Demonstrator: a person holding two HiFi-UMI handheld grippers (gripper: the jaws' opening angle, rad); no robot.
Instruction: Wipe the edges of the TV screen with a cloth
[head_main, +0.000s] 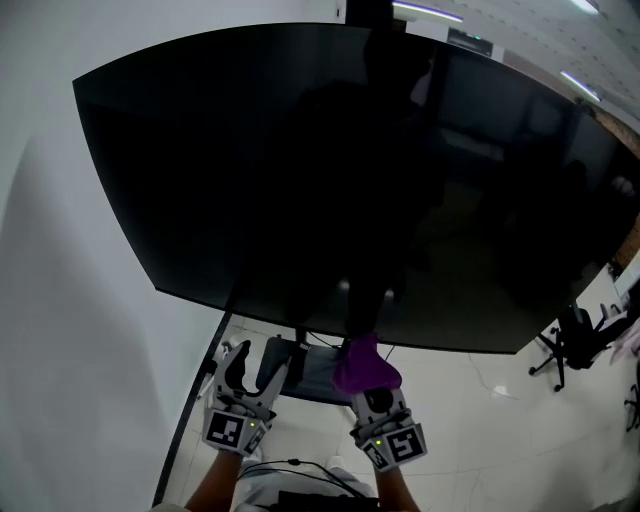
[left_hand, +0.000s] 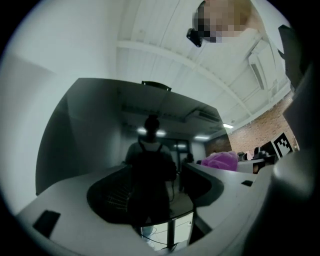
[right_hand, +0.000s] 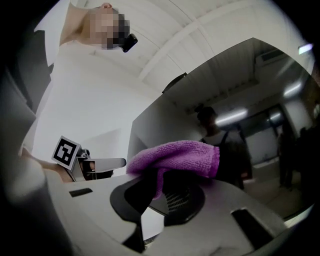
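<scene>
Basically the right hand-held gripper (head_main: 368, 388) was pinching a bunched purple cloth (head_main: 365, 366), jaws pressed onto it, with the wad folded over the jaw tips in the right gripper view (right_hand: 176, 156). The cloth sat right at the bottom edge of the TV screen (head_main: 330, 170), a bit right of that edge's middle. From the head view, whether it actually touched the bezel couldn't be told. That bottom edge was the key relation. It lay just above and ahead of the cloth, and its long axis ran sideways from the lower left corner to the lower right corner, dipping toward the right in the head view. So the wipe would likely need a sideways sweep along that line, not a push forward. The right hand-held gripper was clearly the nearer one, almost under the edge. The left hand-held gripper (head_main: 255, 365) hung lower and to the left, below the same bottom edge and apart from it. Its jaws were spread with nothing between them, only the dark screen showing beyond them in the left gripper view (left_hand: 165, 200). A dark stand (head_main: 300, 372) sat under the screen between the two. The top and side edges were well away from both.
</scene>
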